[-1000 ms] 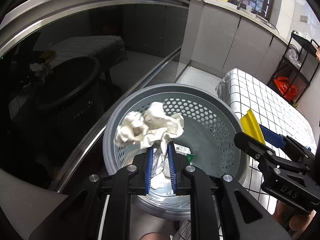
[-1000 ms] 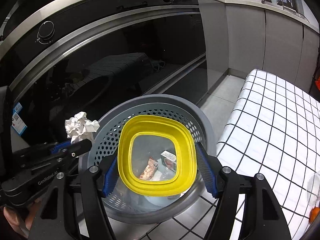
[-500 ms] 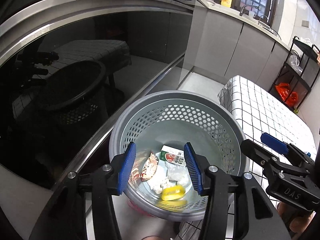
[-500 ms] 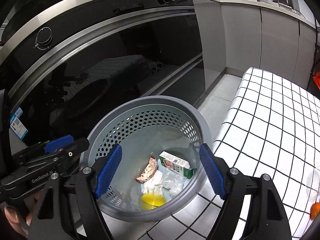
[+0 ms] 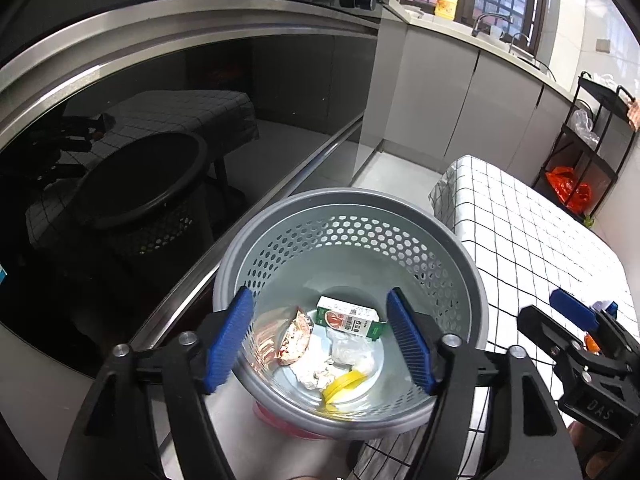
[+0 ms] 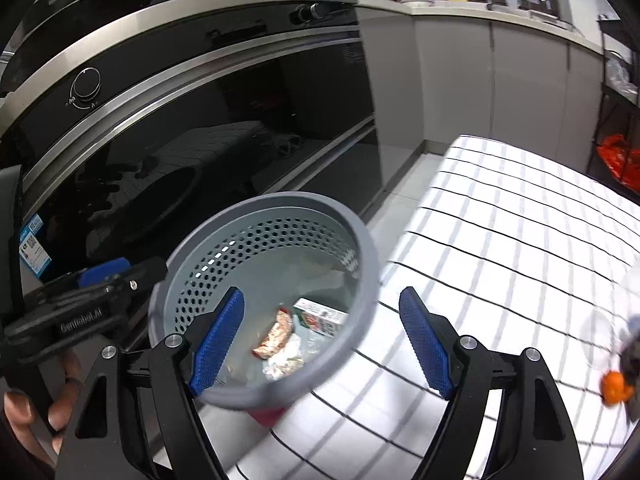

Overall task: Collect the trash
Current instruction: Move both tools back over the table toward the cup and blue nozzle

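Observation:
A grey perforated trash basket [image 5: 352, 208] stands beside the checked table; it also shows in the right wrist view [image 6: 360, 240]. Inside lie a green and white carton [image 5: 348, 317], a red wrapper [image 5: 294, 338], crumpled white paper [image 5: 316, 372] and a yellow lid [image 5: 344, 385]. The carton [image 6: 320, 316] and wrapper [image 6: 274, 338] show in the right wrist view too. My left gripper [image 5: 320, 340] is open and empty above the basket. My right gripper [image 6: 320, 336] is open and empty over the basket's right rim.
A black glass oven front [image 5: 160, 140] with steel trim stands behind the basket. The table with a white checked cloth [image 6: 520, 240] lies to the right. An orange object [image 6: 614, 388] sits at its right edge. A black rack [image 5: 592, 152] holds an orange bag.
My left gripper opened and dropped the crumpled paper into the basket. My right gripper opened and dropped the yellow lid in. Both grippers have since risen, and the right one has shifted right.

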`<state>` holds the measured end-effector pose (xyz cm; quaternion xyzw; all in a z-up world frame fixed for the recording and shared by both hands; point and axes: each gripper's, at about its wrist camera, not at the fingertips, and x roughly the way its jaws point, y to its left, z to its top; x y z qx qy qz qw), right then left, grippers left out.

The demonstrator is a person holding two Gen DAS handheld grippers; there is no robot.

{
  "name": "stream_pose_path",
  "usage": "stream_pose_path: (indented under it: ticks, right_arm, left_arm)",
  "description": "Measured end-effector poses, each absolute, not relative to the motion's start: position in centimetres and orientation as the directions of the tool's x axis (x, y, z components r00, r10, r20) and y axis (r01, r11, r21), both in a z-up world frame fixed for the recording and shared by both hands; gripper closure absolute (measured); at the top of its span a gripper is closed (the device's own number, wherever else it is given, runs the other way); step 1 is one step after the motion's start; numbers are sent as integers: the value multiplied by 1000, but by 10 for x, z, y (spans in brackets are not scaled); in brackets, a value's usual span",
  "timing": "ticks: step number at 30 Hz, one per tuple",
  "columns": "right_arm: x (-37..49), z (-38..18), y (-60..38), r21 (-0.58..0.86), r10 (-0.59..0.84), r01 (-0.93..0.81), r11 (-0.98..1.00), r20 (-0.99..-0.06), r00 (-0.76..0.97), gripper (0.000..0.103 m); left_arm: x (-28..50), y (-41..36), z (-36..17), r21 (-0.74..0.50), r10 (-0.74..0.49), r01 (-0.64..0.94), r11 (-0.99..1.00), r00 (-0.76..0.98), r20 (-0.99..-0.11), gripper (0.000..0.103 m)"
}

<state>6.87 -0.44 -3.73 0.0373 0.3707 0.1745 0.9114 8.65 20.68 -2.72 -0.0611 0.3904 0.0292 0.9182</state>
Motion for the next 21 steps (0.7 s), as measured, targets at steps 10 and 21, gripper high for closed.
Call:
stream_pose_path:
  ticks: [10, 21]
  right_arm:
    - [0, -39, -100, 168, 211, -132, 977, -657, 724, 27]
    - [-44, -15, -230, 67, -33, 98, 993, -638, 769, 26]
  left_arm:
    - [69, 173, -17, -93, -63, -2, 996, 718, -693, 26]
    - [44, 94, 2, -101, -183, 155, 983, 748, -638, 24]
